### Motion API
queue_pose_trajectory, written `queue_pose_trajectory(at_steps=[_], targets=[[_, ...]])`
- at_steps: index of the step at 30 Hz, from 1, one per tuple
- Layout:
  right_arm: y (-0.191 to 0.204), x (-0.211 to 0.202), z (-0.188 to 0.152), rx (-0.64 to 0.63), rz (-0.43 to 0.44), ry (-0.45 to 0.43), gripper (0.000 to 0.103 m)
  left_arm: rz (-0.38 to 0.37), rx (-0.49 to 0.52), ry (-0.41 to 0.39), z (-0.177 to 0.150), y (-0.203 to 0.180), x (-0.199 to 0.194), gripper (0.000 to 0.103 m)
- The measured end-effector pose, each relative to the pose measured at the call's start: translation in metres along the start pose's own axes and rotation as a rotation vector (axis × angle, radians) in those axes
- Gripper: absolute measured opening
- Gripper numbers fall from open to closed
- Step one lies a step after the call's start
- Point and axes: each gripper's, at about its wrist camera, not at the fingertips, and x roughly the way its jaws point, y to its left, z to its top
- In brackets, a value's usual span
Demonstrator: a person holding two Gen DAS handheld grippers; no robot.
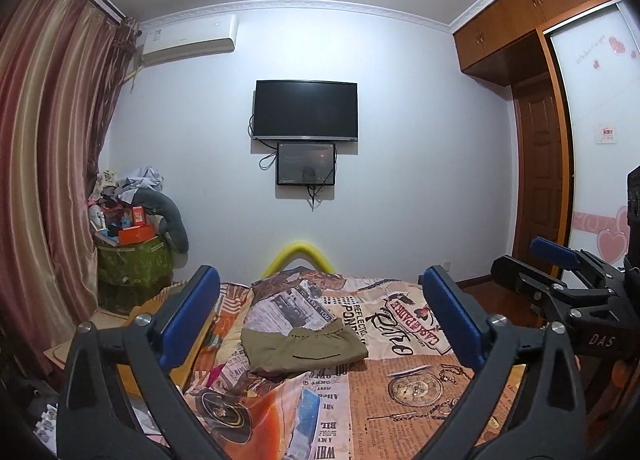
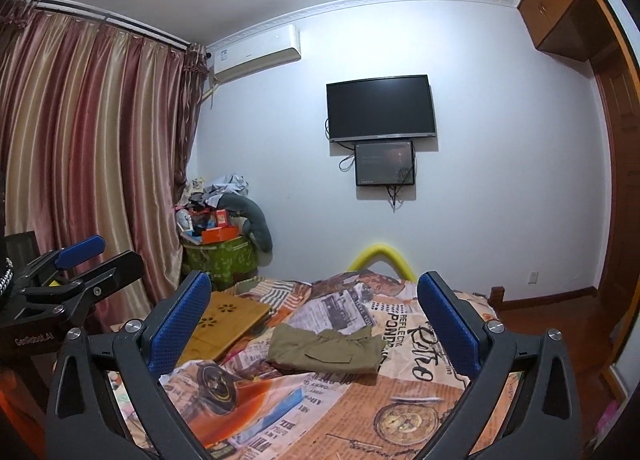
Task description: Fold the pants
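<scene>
Curtains (image 1: 48, 148) far off to the left of my left claw (image 1: 320, 316), then a heaped green bin (image 1: 134, 260) in the corner beyond its left finger. Left claw spread wide, nothing between the pads, held above the near end of the bed (image 1: 420, 392). Pants (image 1: 304, 352) lie ahead of it and below, framed between its two fingers, well apart from both: olive, already a compact bundle, waistband toward the far side, one corner rumpled at the near left. A wooden lap tray (image 2: 232, 320) sits on the bed just left of the pants, beyond the right claw's left finger. Right claw (image 2: 314, 320) also spread, empty, hovering beside the left one; the pants sit ahead of it, slightly right of centre between its fingers. TV (image 2: 380, 108) on the far wall above, wardrobe (image 1: 532, 12) out to the right. My judgement: folding looks mostly done, perhaps one last tidy or fold remaining. To do it well I would lower both claws together, pinch the two near corners through all layers, lift only slightly, carry the edge over evenly to the waistband, and keep clear of the bedsheet so it does not drag up.
</scene>
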Motion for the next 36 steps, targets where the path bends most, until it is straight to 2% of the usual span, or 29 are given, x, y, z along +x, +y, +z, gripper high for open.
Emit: queue_pose_trajectory(at_steps=[36], targets=[[-0.004,-0.003,-0.007,0.014,-0.023,0.043,0.103,-0.019,-0.016,0.051,-0.010,0.002,0.014,0.103]])
